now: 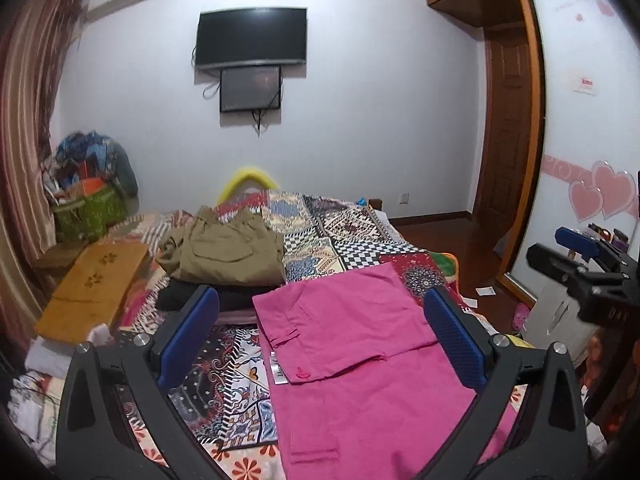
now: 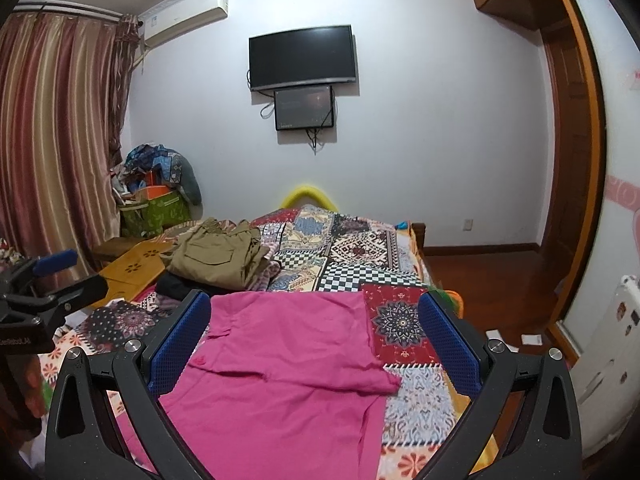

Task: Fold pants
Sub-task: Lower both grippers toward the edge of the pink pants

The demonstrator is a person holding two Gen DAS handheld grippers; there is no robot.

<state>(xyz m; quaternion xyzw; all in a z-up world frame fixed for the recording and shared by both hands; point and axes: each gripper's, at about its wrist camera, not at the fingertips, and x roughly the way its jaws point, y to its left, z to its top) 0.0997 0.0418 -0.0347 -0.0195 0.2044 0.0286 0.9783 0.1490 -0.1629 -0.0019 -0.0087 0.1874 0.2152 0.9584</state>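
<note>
Pink pants [image 1: 352, 356] lie flat on the patterned bedspread [image 1: 332, 240], partly folded, with a white label at their left edge. They also show in the right wrist view [image 2: 280, 368]. My left gripper [image 1: 320, 332] is open and empty, raised above the pants, its blue pads wide apart. My right gripper [image 2: 316, 340] is open and empty above the pants too. The right gripper shows at the right edge of the left wrist view [image 1: 580, 264]. The left gripper shows at the left edge of the right wrist view [image 2: 44, 284].
Folded khaki pants [image 1: 224, 252] lie on a dark garment [image 1: 216, 296] further up the bed. A wooden lap tray [image 1: 92, 292] sits at the bed's left. A pile of bags [image 1: 88, 196] stands by the curtain. A wardrobe [image 1: 584, 120] is at right.
</note>
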